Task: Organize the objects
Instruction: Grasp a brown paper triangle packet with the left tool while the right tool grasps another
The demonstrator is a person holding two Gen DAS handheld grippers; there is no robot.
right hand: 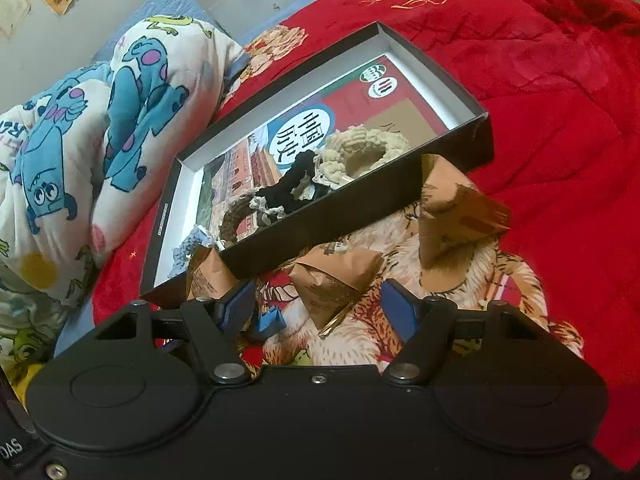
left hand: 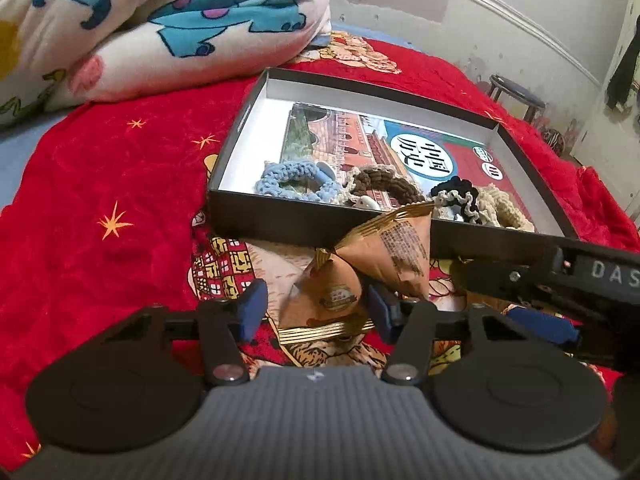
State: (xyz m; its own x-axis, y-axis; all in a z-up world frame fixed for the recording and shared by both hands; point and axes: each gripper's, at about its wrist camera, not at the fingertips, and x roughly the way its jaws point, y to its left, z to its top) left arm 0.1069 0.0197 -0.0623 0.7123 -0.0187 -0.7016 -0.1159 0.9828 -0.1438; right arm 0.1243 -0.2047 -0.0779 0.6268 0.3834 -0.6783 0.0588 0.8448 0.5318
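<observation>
A brown snack packet [left hand: 328, 292] sits between the left gripper's [left hand: 316, 308] fingers.

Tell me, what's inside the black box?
Inside the black box lies a book. Blue, brown, black and beige crocheted scrunchies cover its near part. Anything underneath is hidden.

Even, fairly bright indoor light; colours oversaturated. Around the black box [left hand: 320, 216], edges bow with fisheye distortion, corners vignette dark, detail soft.
</observation>
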